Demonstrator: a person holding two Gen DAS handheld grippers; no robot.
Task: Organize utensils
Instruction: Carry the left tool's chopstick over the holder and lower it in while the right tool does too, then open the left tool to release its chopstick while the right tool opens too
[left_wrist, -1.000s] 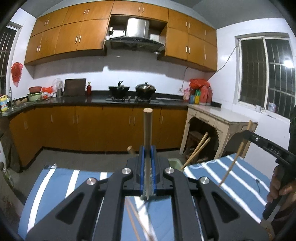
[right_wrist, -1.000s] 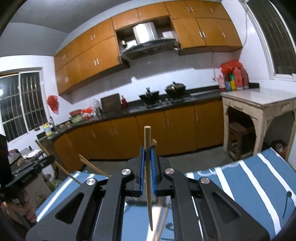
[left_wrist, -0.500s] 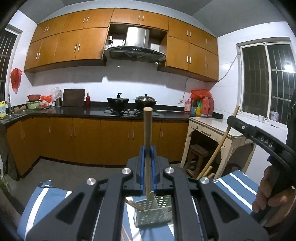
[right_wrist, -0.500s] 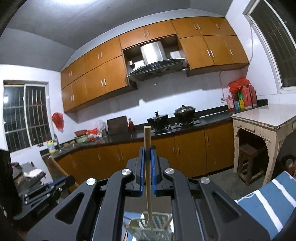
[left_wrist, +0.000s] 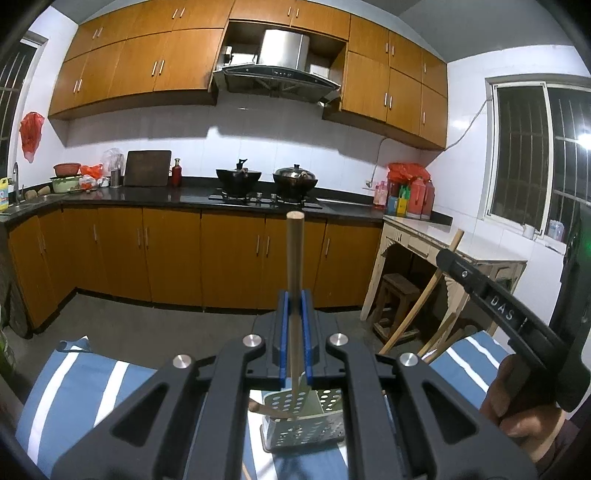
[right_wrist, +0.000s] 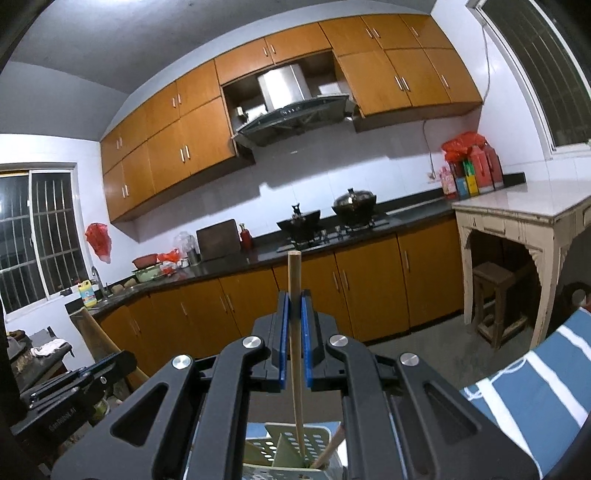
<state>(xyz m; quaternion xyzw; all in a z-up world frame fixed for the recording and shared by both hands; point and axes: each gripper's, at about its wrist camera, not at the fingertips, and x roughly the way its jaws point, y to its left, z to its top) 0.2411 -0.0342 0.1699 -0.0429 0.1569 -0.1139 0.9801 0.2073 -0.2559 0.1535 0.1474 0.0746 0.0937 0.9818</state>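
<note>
Kitchen floor lies open behind the striped cloth (left_wrist: 92, 376) edge. Each gripper, left (left_wrist: 294, 332) and right (right_wrist: 294, 332), clamps an upright chopstick (left_wrist: 295, 280) (right_wrist: 295, 314) over the holder (left_wrist: 306, 424) at lower centre.

Home kitchen. Orange wooden wall cupboards (left_wrist: 147, 66) and base cabinets (left_wrist: 170, 254) line the far wall under a dark countertop (left_wrist: 155, 192); a steel range hood (left_wrist: 277, 74) hangs over a gas hob (left_wrist: 264, 197) carrying a wok (left_wrist: 238, 176) and a lidded pot (left_wrist: 295, 177). White tiles (left_wrist: 192, 147) cover the wall; a sink tap (right_wrist: 96, 278) stands far left.
</note>
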